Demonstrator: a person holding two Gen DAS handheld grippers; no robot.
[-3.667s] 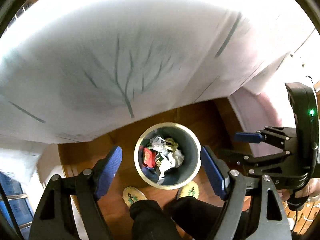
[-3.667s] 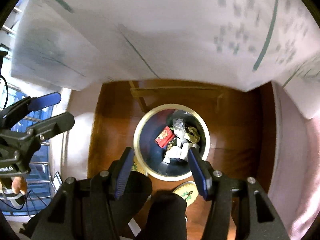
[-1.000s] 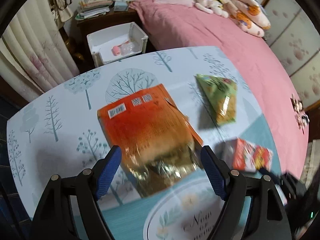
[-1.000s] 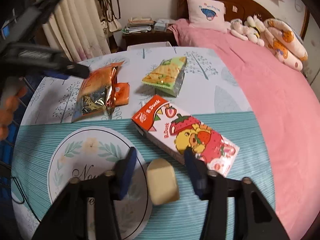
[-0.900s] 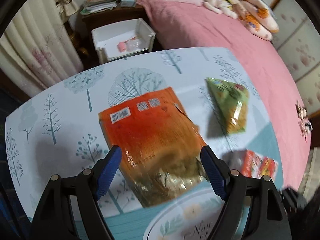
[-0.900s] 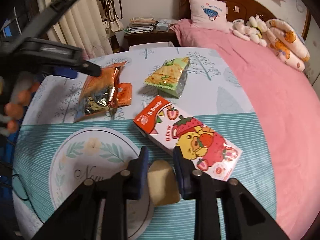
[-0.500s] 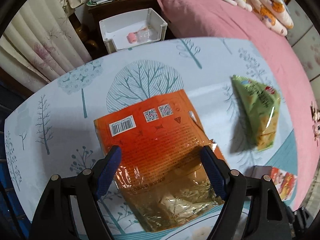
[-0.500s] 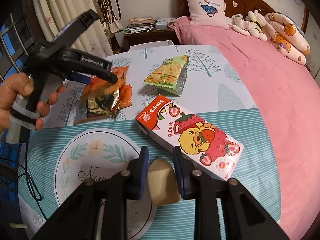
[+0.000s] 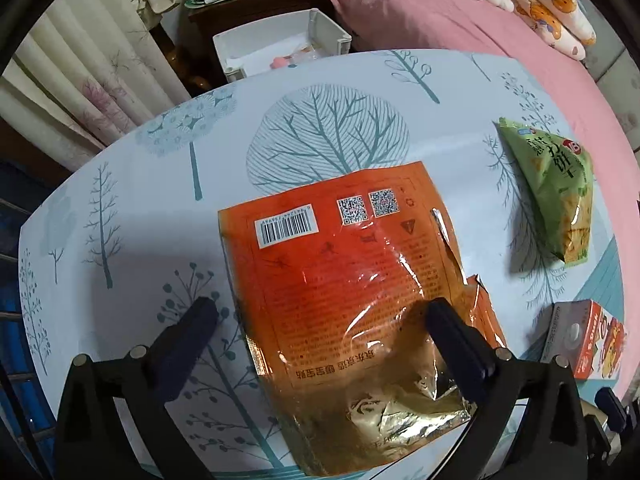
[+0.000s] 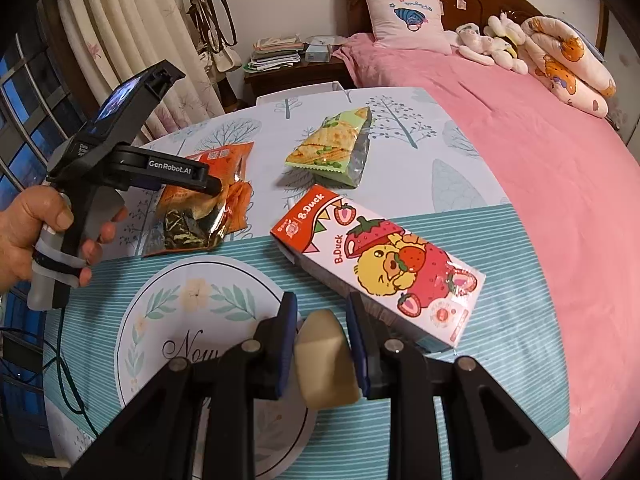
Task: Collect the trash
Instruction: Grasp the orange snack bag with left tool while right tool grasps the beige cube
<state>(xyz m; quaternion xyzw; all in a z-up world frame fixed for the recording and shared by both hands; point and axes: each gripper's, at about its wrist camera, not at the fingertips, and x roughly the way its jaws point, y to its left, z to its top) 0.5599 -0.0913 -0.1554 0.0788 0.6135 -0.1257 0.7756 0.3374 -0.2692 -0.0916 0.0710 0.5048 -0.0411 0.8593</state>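
Left gripper (image 9: pixel 320 312), jaws opening and straddling the orange snack bag (image 9: pixel 344 264), should drop lower then pinch its crinkly middle; right gripper (image 10: pixel 322 312) clamped on beige wrapper (image 10: pixel 324 360).

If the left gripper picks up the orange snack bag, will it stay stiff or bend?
The orange snack bag is probably floppy: it lies flat, torn open and creased, so it should droop. Its glossy foil may slip between the fingers. The left gripper, jaws opening, straddles it without pressing.
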